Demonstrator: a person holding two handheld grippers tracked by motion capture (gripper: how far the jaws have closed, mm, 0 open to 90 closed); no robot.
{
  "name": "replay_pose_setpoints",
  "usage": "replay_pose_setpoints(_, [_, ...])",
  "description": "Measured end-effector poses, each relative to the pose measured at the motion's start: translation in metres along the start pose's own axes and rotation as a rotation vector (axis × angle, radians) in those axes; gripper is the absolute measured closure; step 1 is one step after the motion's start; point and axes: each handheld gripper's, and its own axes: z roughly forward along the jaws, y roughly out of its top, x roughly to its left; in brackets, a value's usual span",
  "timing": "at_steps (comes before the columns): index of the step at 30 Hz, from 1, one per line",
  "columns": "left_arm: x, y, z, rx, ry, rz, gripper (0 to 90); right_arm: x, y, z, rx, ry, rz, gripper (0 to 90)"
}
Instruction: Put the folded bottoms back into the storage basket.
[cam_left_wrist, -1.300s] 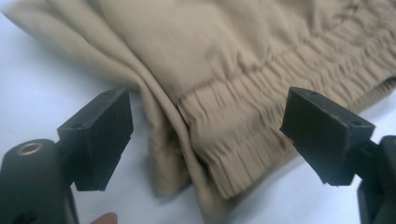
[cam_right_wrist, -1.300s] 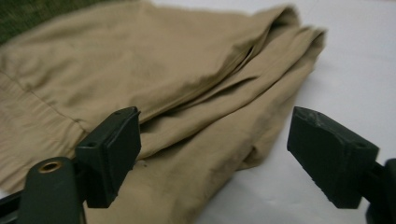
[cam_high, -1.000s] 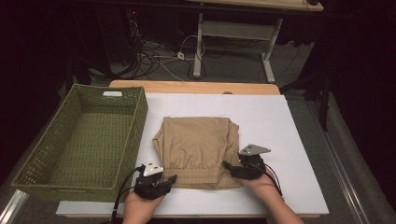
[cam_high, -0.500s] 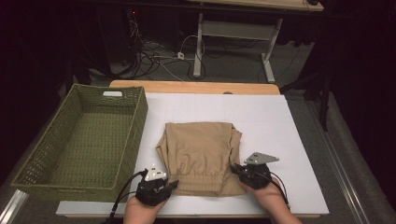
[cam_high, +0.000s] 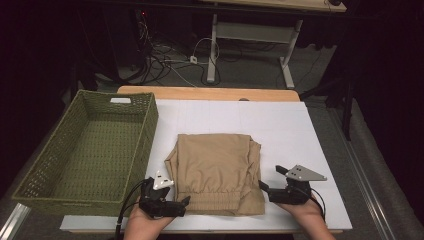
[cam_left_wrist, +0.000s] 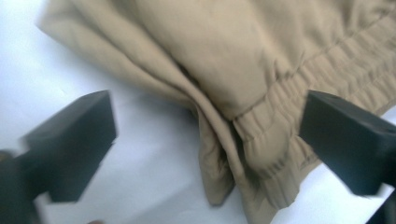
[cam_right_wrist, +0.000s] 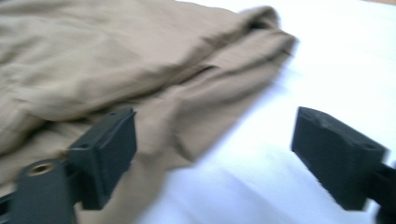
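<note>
Trousers (cam_high: 216, 172): tan, folded, flat on white table (cam_high: 300, 125), right of basket
Basket (cam_high: 90, 145): green wicker, table's left
Left gripper (cam_high: 181, 205): at waistband corner, jaws just opened wide, gripping nothing
Right gripper (cam_high: 270, 182): off right edge, jaws just opened, empty

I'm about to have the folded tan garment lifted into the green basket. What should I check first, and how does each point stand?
1. Garment folded into a compact stack: ok.
2. Left gripper open, having just been opening, at the near left corner by the elastic band, nothing pinched: ok.
3. Right gripper open, having just been opening, beside the near right edge, fabric free: ok.
4. Basket has room for the garment: ok.
5. Layers will stay together when lifted: cannot tell.
6. White table between garment and basket free of obstacles: ok.
</note>
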Motion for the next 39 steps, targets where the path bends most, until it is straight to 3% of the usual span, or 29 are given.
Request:
replay_pose_setpoints(2, [0.000,0.001,0.003,0.058,0.011,0.006,0.0,-0.010,-0.002,0.000,0.011,-0.041,0.026,1.0])
replay_pose_setpoints(6, [0.003,0.000,0.007,0.159,-0.017,-0.024,0.0,-0.021,-0.003,-0.002,0.009,-0.077,0.086,0.1])
replay_pose_setpoints(11, [0.000,-0.001,0.009,0.213,0.000,-0.002,0.0,-0.020,-0.002,0.002,0.012,-0.074,0.067,0.1])
replay_pose_setpoints(17, [-0.008,-0.001,0.010,0.277,0.045,0.065,0.0,-0.016,0.000,0.005,0.026,-0.064,0.054,0.1])
replay_pose_setpoints(22, [-0.009,0.006,0.012,0.334,0.048,0.064,0.6,-0.014,0.000,0.008,0.033,-0.058,0.037,0.2])
replay_pose_setpoints(25, [-0.009,0.010,0.012,0.368,0.033,0.088,1.0,-0.014,0.001,0.008,0.017,-0.059,0.035,0.2])
replay_pose_setpoints(29, [-0.007,0.016,0.003,0.316,-0.026,0.069,6.8,-0.012,0.002,0.007,0.010,-0.060,0.034,0.2])
replay_pose_setpoints(34, [-0.002,0.024,-0.001,0.266,-0.068,0.048,14.9,-0.012,0.002,0.008,0.009,-0.062,0.034,0.2])
replay_pose_setpoints(37, [-0.004,0.027,0.006,0.274,-0.075,0.052,22.5,-0.012,0.002,0.008,0.006,-0.064,0.030,0.2])
replay_pose_setpoints(39, [-0.004,0.028,0.012,0.294,-0.104,0.047,28.5,-0.012,0.002,0.008,0.001,-0.065,0.032,0.3])
